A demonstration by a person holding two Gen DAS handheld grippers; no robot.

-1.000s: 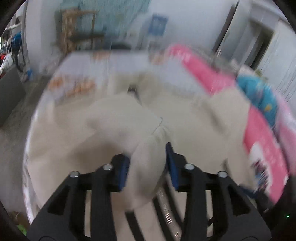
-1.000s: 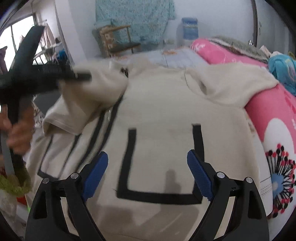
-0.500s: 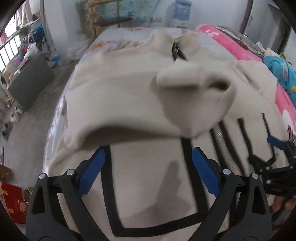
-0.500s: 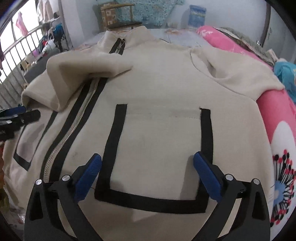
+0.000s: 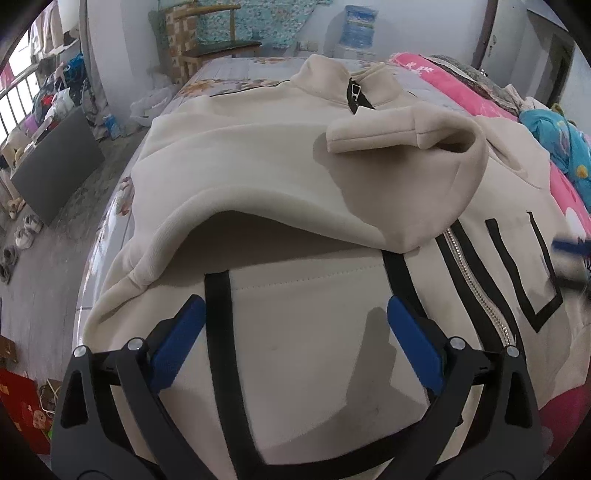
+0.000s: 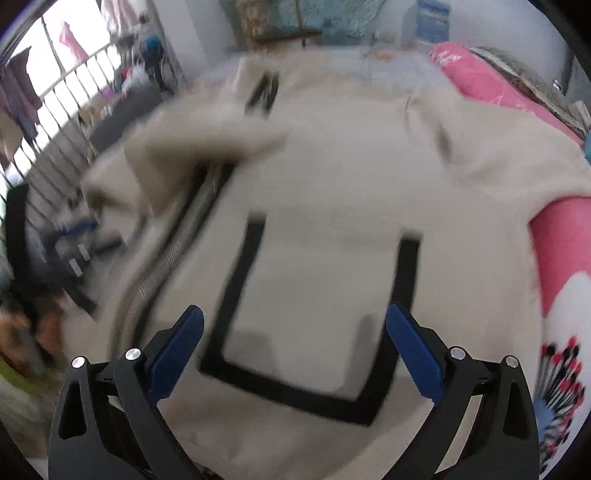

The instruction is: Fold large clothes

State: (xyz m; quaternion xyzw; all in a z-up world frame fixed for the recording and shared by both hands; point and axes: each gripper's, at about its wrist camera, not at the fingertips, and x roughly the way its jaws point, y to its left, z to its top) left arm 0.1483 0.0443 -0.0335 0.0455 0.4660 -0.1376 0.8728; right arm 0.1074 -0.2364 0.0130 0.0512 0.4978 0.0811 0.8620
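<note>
A cream zip-up jacket point(image 5: 258, 155) with black trim lies front-up on the bed, collar at the far end. Its sleeve point(image 5: 406, 129) is folded across the chest, the cuff by the zip. My left gripper point(image 5: 294, 302) hovers over the near pocket point(image 5: 303, 332); its jaws are opening with nothing between them. My right gripper point(image 6: 293, 310) stands open and empty above the other pocket point(image 6: 325, 295) of the jacket point(image 6: 351, 177). In the blurred right wrist view, the other sleeve point(image 6: 498, 155) lies spread toward the pink quilt.
A pink quilt point(image 5: 461, 85) and a blue garment point(image 5: 561, 140) border the jacket's right side. The bed's left edge drops to a floor with shoes point(image 5: 22, 236) and a grey board point(image 5: 55, 158). A wooden chair point(image 5: 214, 48) and water bottle point(image 5: 358, 22) stand beyond.
My left gripper let go of the sleeve, which now lies across the chest, and drew back down over the near pocket with jaws wide. The right gripper's jaws widened and its view shifted and blurred.
</note>
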